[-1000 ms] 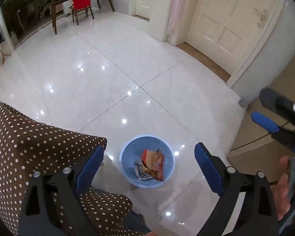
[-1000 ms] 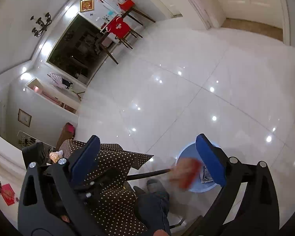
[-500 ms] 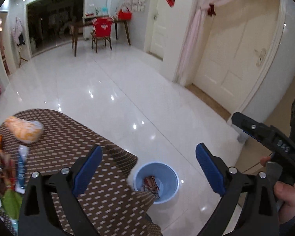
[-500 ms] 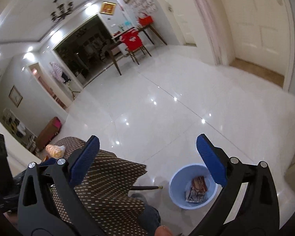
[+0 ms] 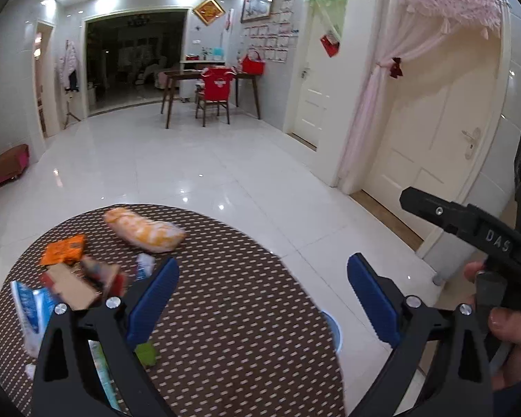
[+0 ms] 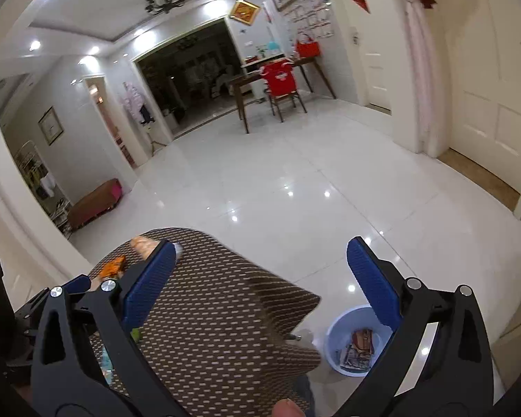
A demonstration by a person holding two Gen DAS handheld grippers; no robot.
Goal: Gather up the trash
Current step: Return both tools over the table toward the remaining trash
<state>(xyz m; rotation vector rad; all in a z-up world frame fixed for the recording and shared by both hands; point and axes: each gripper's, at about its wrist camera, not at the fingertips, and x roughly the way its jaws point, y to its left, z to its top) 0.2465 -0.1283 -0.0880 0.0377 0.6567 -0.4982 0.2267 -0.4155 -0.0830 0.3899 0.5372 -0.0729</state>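
Brown cloth with pale dots covers the round counter in front of us. We hold a gripper in each hand, and both sets of blue fingers stand wide apart with nothing between them. Our left gripper hovers over the near half of the counter; our right gripper is raised off the counter's right edge, above the floor.

The trash sits along the left edge of the counter, bunched together and blurred: a pale orange bag towards the far edge, an orange wrapper beside it, a brown card box, a blue and white packet nearest the left edge, and a green scrap towards the near edge. Some pieces overlap, and we cannot tell exactly how.

A blue bin stands on the white floor just off the counter's right edge, with wrappers already inside.

We judge the step in hand to be reaching for the next piece. To do it well, we should keep the fingers fully spread, swing the left gripper towards the left edge, and choose one piece standing apart from the pile, such as the pale orange bag. Coming down with a finger on either side of its narrow width, then closing firmly, should stop it slipping. We should lift clear before crossing to the bin, so nothing else drags off the cloth.
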